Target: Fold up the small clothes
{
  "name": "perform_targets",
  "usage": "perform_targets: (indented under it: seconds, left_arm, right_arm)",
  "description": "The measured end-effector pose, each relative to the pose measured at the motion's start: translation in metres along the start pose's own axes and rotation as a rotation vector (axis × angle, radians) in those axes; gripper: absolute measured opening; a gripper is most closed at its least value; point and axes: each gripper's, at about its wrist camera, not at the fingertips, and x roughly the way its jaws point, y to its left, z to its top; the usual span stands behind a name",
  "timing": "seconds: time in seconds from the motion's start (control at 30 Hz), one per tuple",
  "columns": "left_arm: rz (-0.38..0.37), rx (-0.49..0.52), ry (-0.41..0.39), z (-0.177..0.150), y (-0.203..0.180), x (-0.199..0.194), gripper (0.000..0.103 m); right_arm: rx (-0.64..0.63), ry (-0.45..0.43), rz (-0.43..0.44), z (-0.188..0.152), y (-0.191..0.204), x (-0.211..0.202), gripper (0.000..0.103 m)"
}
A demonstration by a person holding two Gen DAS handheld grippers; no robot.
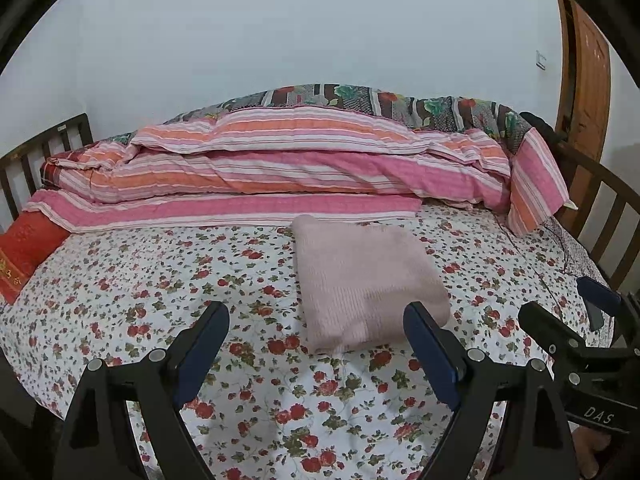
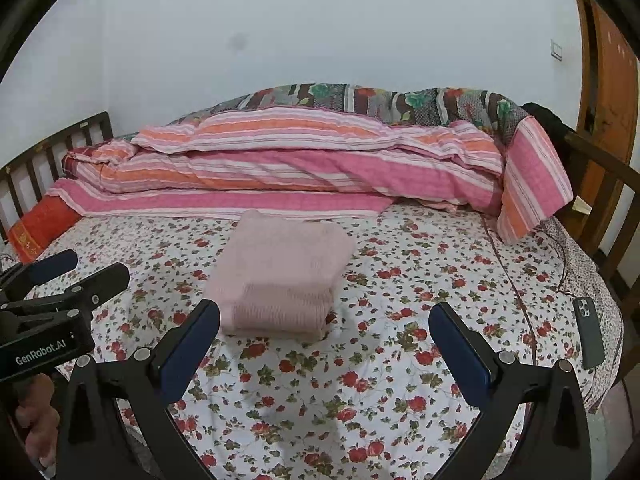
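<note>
A pale pink knitted garment (image 1: 368, 280) (image 2: 280, 276) lies folded into a thick square on the flowered bed sheet (image 1: 160, 280) (image 2: 400, 320). My left gripper (image 1: 316, 320) hangs above the sheet just in front of the garment, jaws wide apart and nothing between them. My right gripper (image 2: 324, 320) hovers a little to the right of the garment's near edge, also open and empty. In the left wrist view the right gripper (image 1: 568, 300) shows at the right edge. In the right wrist view the left gripper (image 2: 92, 268) shows at the left edge.
A rolled pink and orange striped quilt (image 1: 280, 168) (image 2: 280, 160) runs along the far side of the bed. A red pillow (image 1: 24, 252) lies at the left, a dark phone (image 2: 588, 332) near the right edge. Wooden rails (image 2: 600, 176) bound the bed.
</note>
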Motion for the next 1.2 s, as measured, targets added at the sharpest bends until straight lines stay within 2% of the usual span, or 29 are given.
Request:
perform_targets:
  seconds: [1.2]
  left_arm:
    - [-0.009, -0.011, 0.020, -0.0057, 0.0020, -0.0017, 0.089]
  right_arm:
    - [0.020, 0.000, -0.005, -0.0042, -0.0093, -0.0082, 0.102]
